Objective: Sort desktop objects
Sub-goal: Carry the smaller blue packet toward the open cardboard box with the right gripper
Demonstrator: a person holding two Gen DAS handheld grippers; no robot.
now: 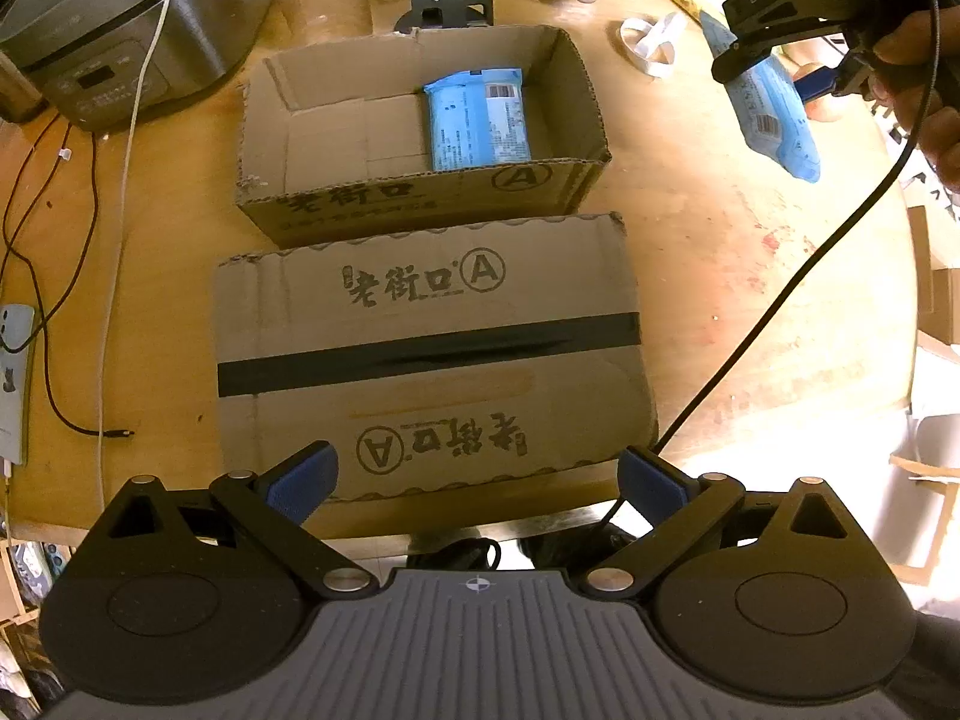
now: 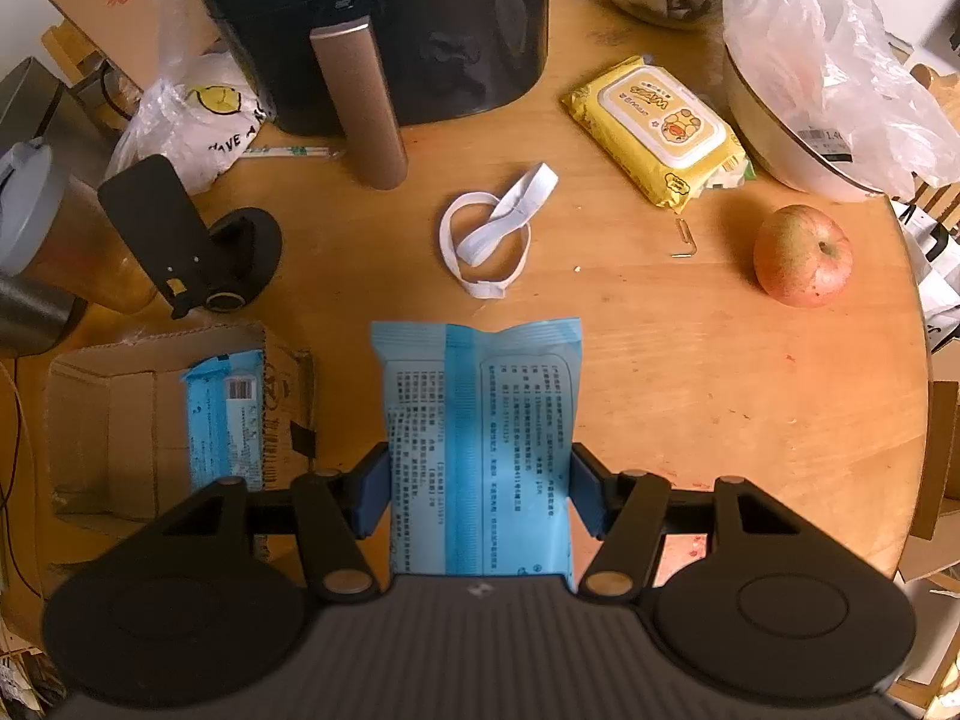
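Note:
My right gripper [image 2: 479, 489] is shut on a blue tissue pack [image 2: 480, 438], its blue pads pressing both long sides; the pack hangs above the wooden table. From the left wrist view the same blue tissue pack [image 1: 774, 114] dangles at the upper right under the right gripper [image 1: 774, 69]. An open cardboard box [image 1: 558, 66] holds another blue pack [image 1: 477, 120]; that open cardboard box [image 2: 108, 414] lies left of my held pack. My left gripper [image 1: 477, 480] stands open over a taped, closed cardboard box [image 1: 432, 354], holding nothing.
On the round table [image 2: 690, 390] lie a yellow wipes pack [image 2: 660, 126], an apple [image 2: 801, 255], a white elastic band [image 2: 489, 234], a black air fryer [image 2: 384, 30], a phone stand [image 2: 186, 234] and bagged bowls [image 2: 828, 90]. A grey cooker [image 1: 126, 30] and cables [image 1: 54, 228] sit at the left.

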